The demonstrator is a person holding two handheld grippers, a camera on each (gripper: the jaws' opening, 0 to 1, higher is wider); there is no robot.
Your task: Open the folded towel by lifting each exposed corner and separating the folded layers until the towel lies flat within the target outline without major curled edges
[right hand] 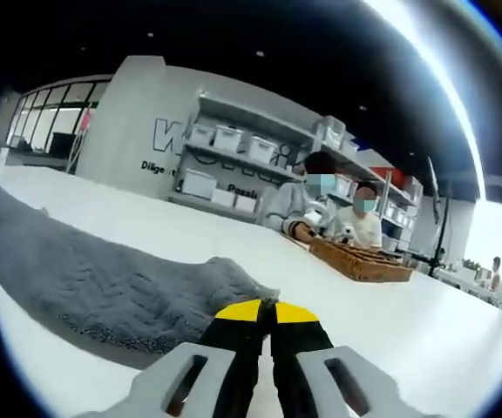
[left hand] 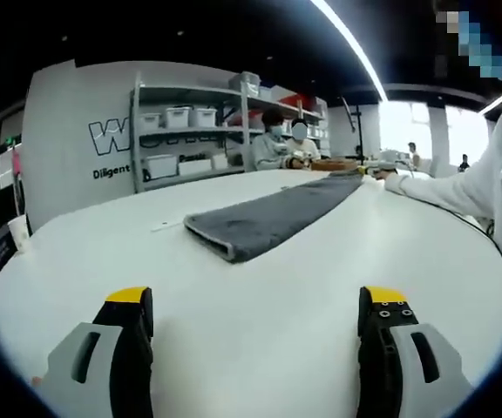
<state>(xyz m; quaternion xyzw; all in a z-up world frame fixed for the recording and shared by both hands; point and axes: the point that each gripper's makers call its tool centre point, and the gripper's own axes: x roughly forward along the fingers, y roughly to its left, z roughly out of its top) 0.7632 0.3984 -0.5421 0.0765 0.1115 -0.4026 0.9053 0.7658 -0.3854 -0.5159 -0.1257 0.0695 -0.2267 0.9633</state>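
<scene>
Grey towel folded long on the white table, one gripper at each end.

The left gripper (left hand: 255,305) hovers short of the towel (left hand: 268,218), jaws wide and empty. The right gripper (right hand: 262,311) has its jaws pressed together at the towel's (right hand: 103,287) edge; whether cloth is pinched, I cannot tell. Beyond lie a wicker tray (right hand: 360,259) and shelves (right hand: 234,165).

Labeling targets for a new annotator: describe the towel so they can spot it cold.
Start at the big white table in front of the shelves of white bins. On its top lies the towel, a long dark grey folded strip, fuzzy and ribbed. It is the one dark soft thing there; the wicker tray by the seated people is brown and stiff.
</scene>
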